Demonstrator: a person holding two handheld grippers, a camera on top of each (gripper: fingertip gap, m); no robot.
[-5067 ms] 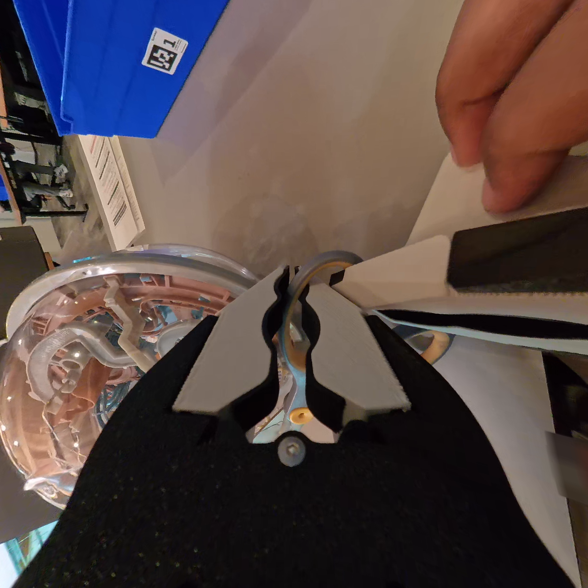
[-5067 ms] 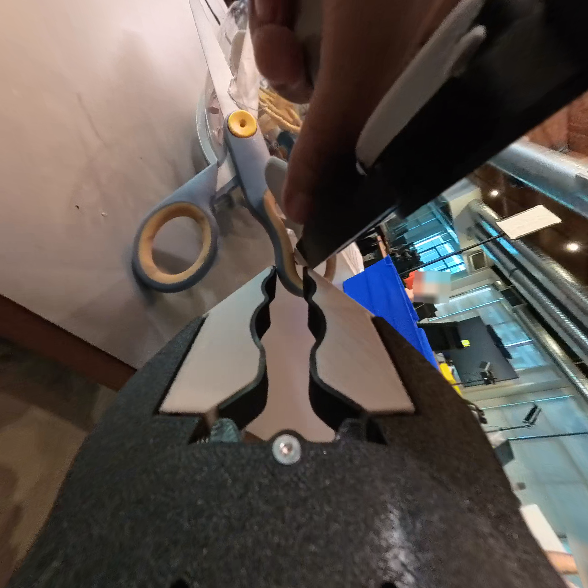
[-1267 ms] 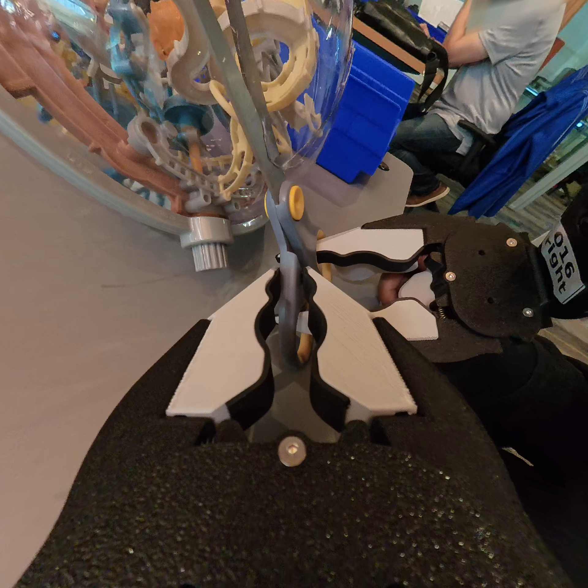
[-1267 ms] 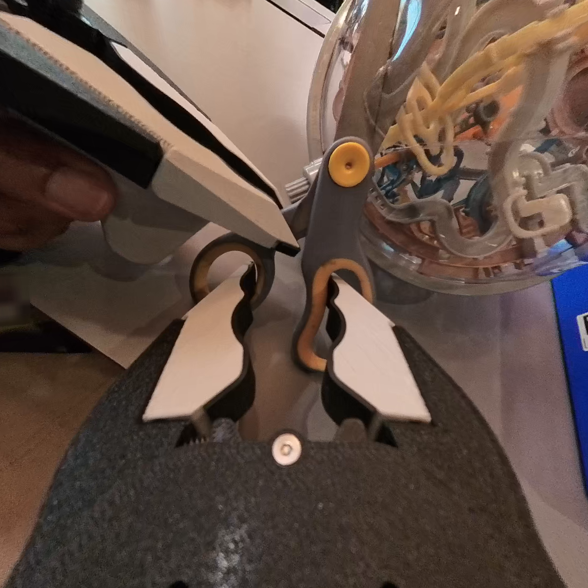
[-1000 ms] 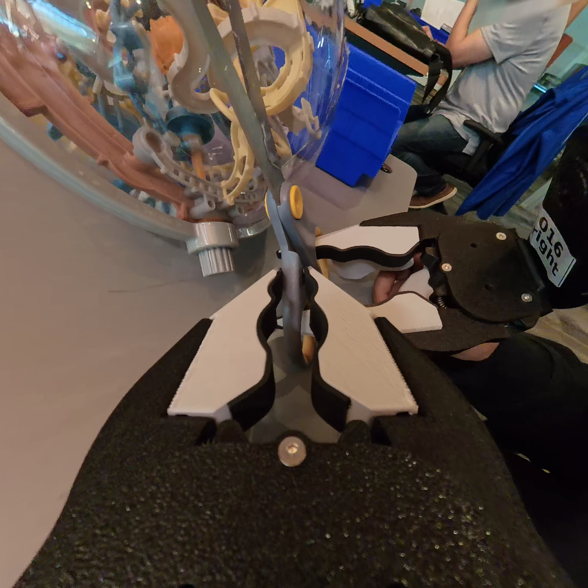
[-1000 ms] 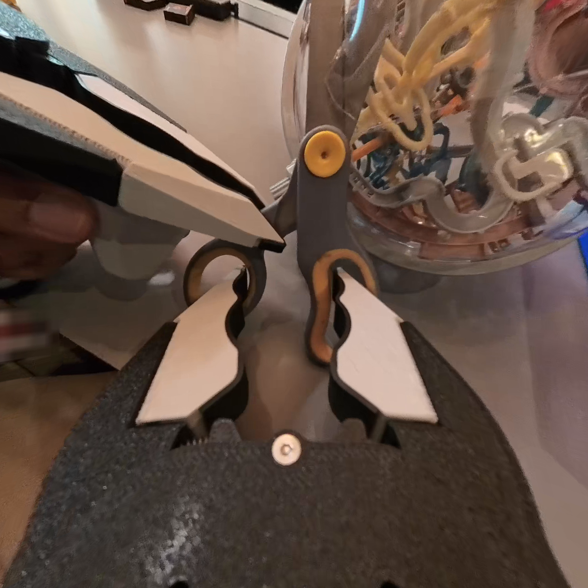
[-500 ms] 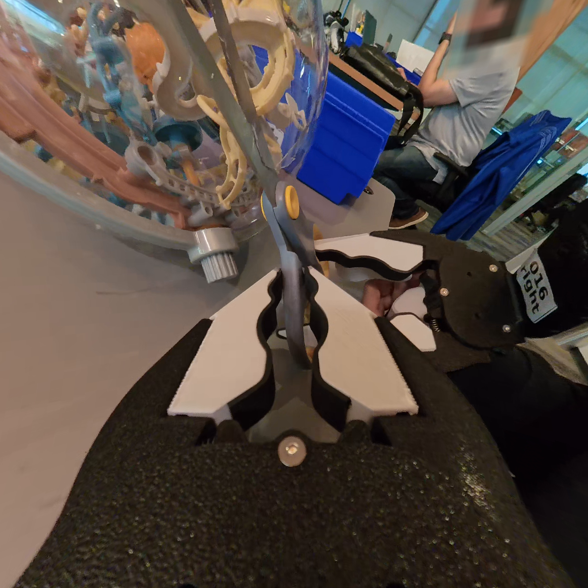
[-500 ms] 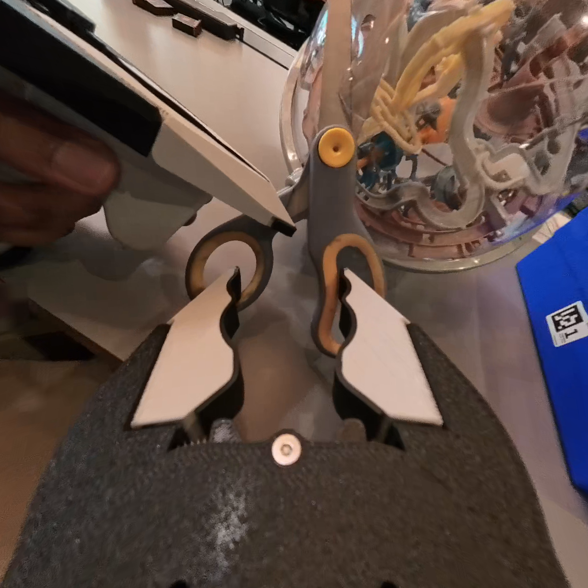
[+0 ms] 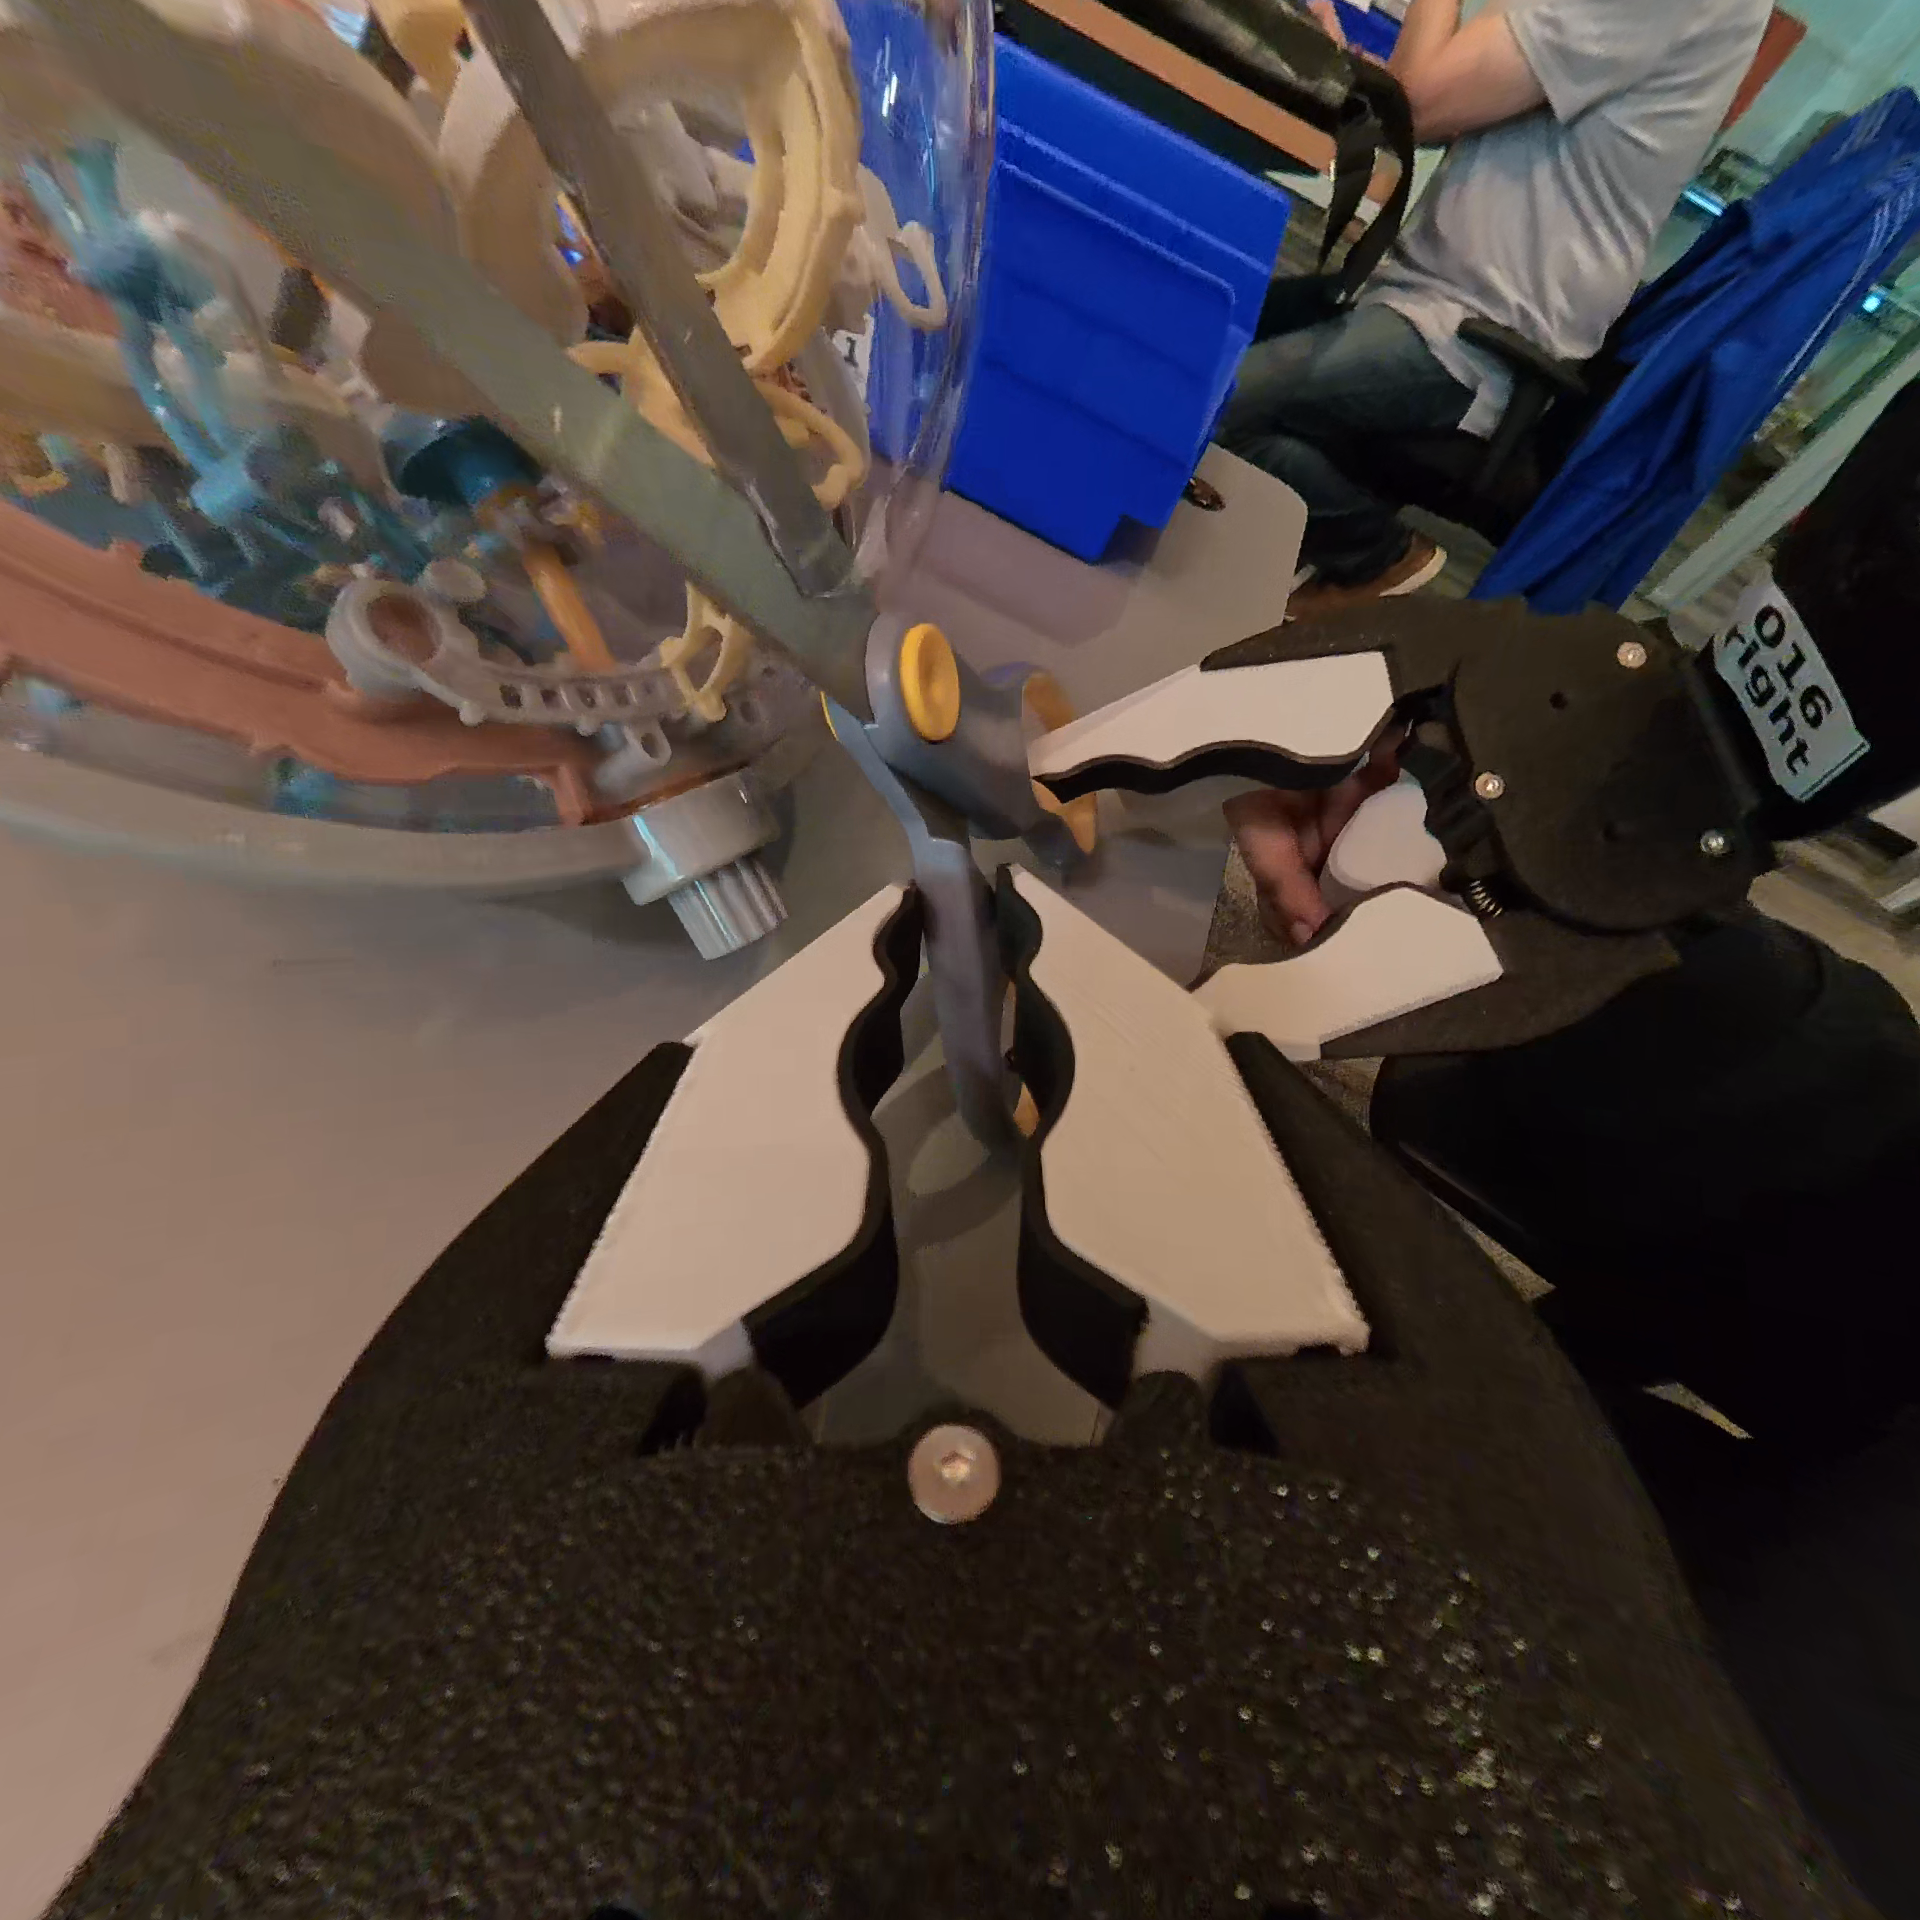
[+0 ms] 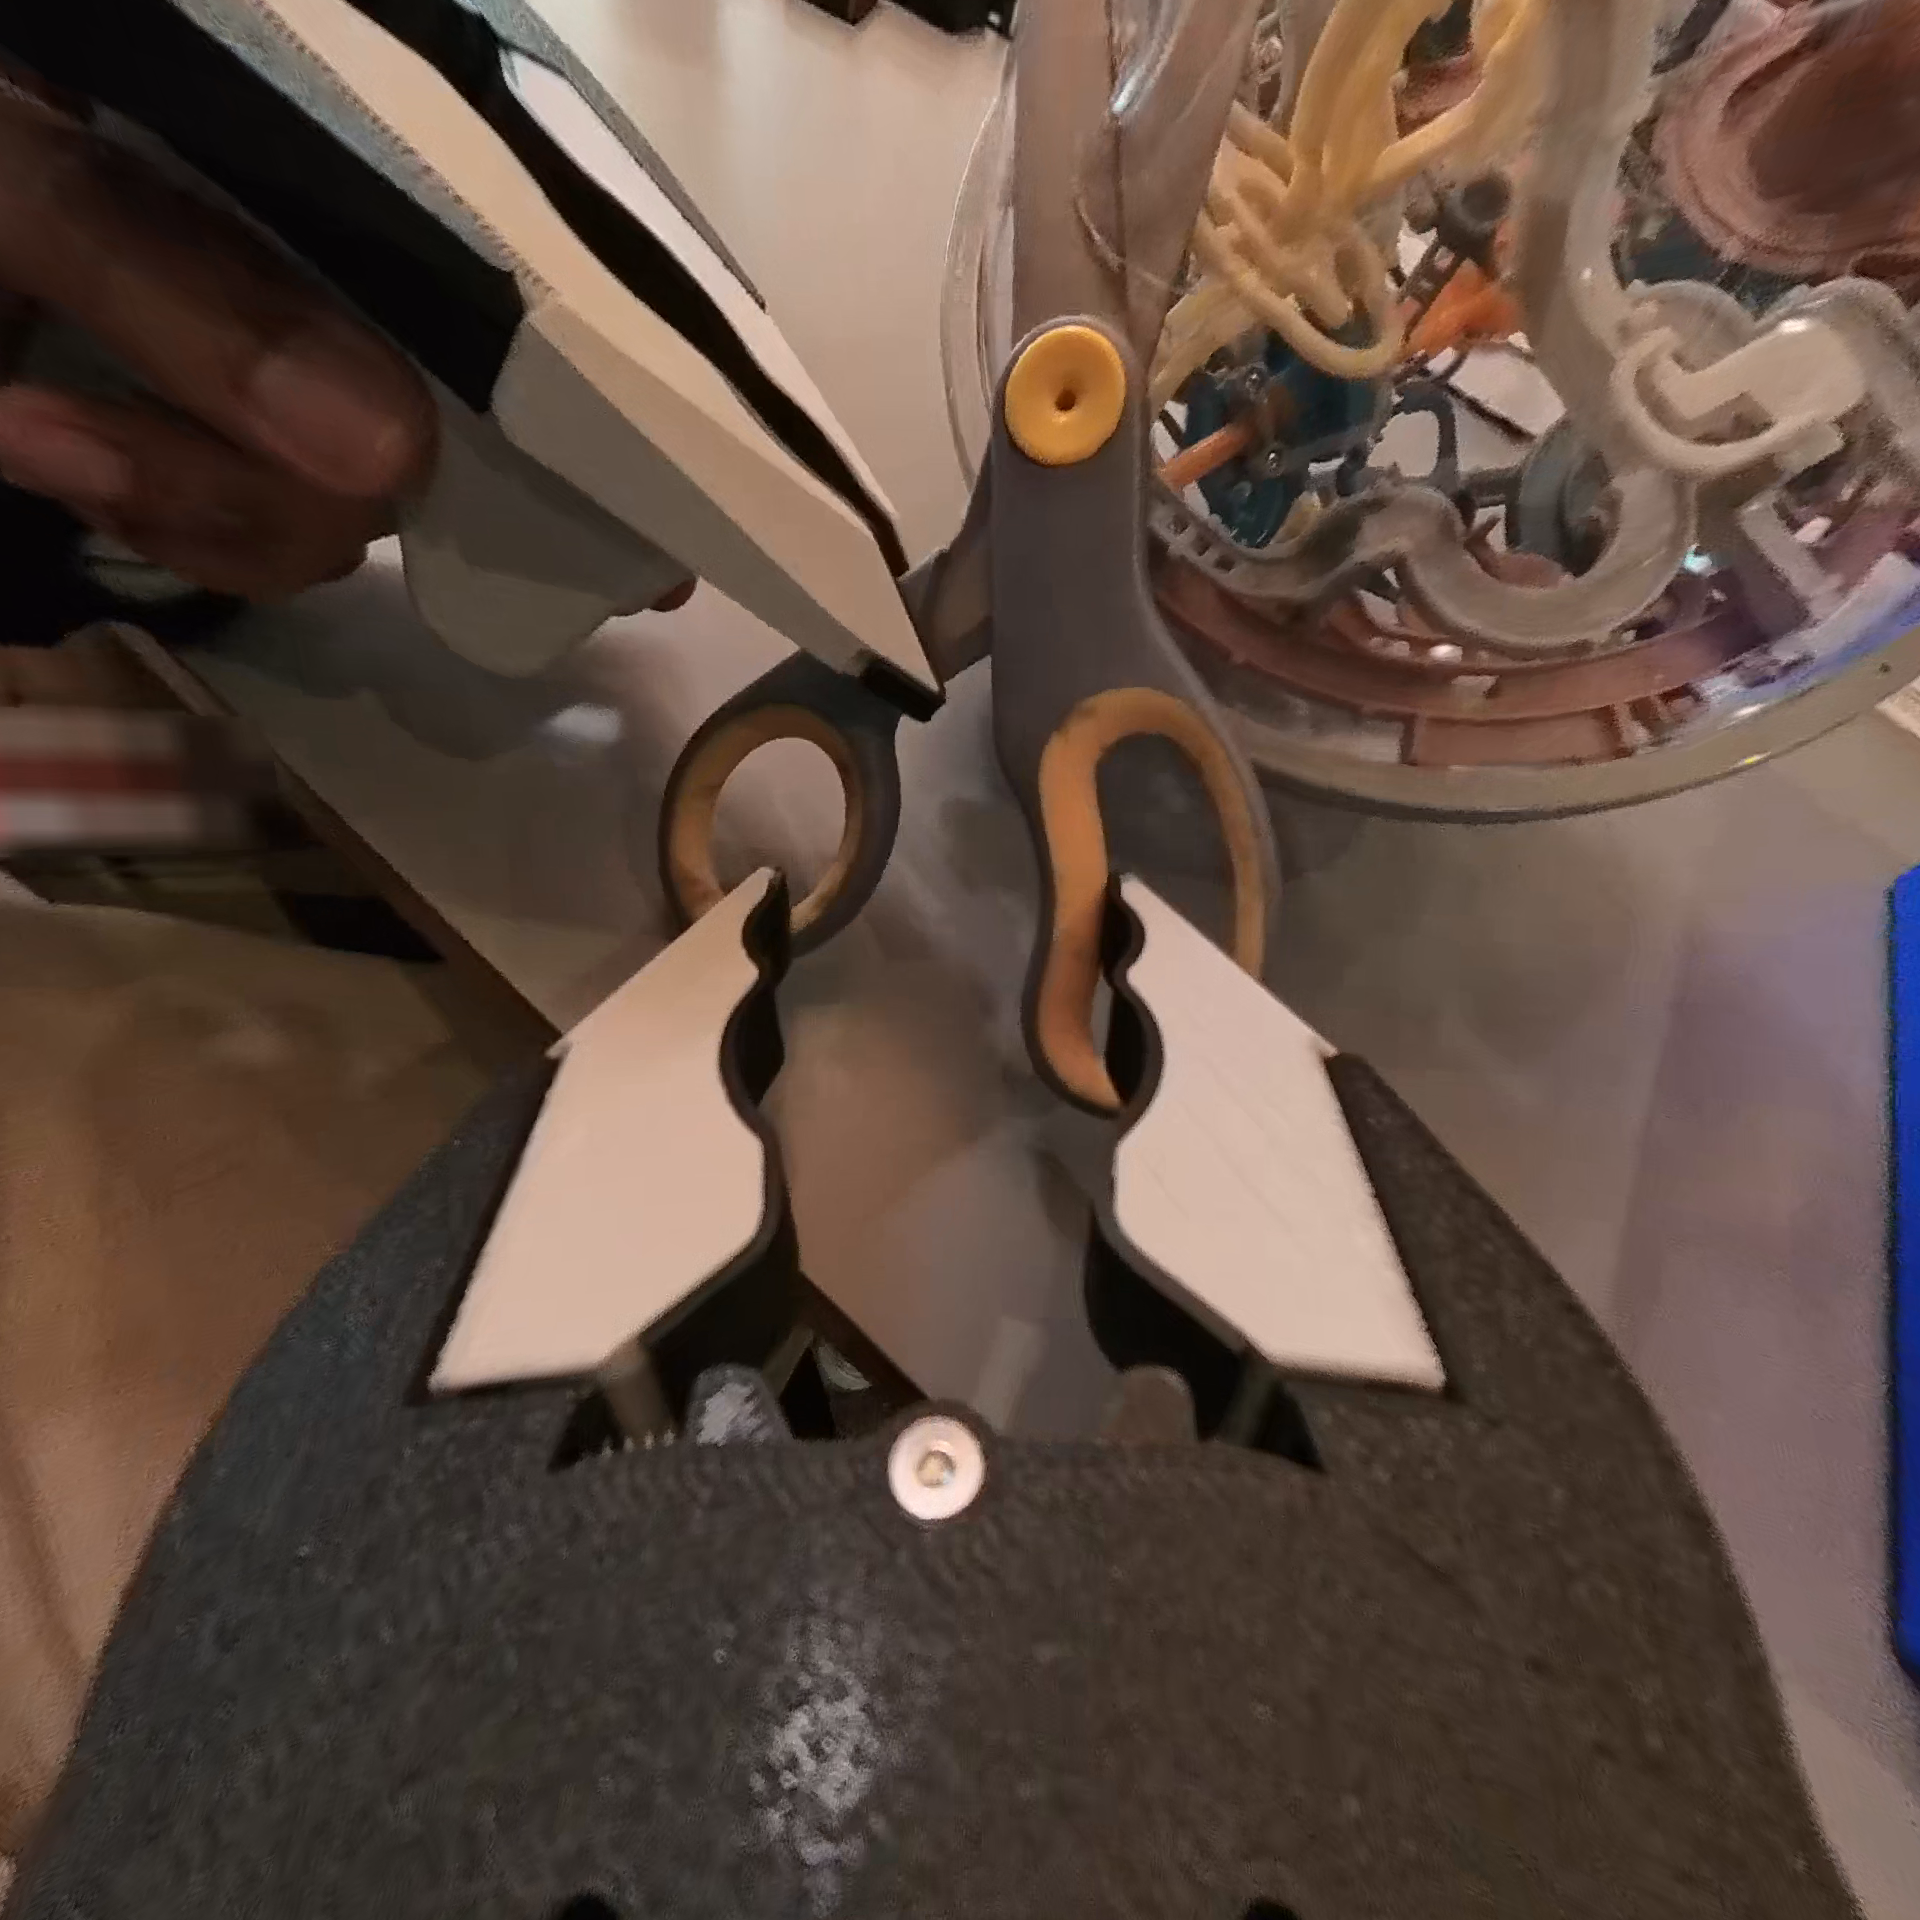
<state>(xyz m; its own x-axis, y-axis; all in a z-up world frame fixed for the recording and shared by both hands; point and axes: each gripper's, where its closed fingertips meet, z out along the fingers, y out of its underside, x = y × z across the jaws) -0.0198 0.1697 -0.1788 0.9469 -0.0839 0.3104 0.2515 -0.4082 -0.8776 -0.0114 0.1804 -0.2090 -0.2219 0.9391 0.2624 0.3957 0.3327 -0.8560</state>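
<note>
A pale grey counter [image 9: 260,1091] carries a big clear sphere [image 9: 416,520] packed with plastic tracks, at the far left. Blue bins [image 9: 1101,343] stand beyond it, and a seated person [image 9: 1558,208] is far right, off the counter.

Grey scissors with yellow-lined handles [image 9: 925,686] stand up on the counter right against the sphere, blades pointing up across its front. The left gripper [image 9: 961,894] has its fingers closed tight on the stem of the small round handle.

The right gripper [image 10: 940,888] comes in from the near side with its fingers spread wide, noticeably wider than a second ago. Its right finger sits inside the long handle loop and its left fingertip is at the rim of the round ring; it clamps nothing. The two handles have parted with it, and the blades now stand slightly open.

The sphere crowds the blades closely. A hand [image 10: 208,395] grips the left tool, near left.
</note>
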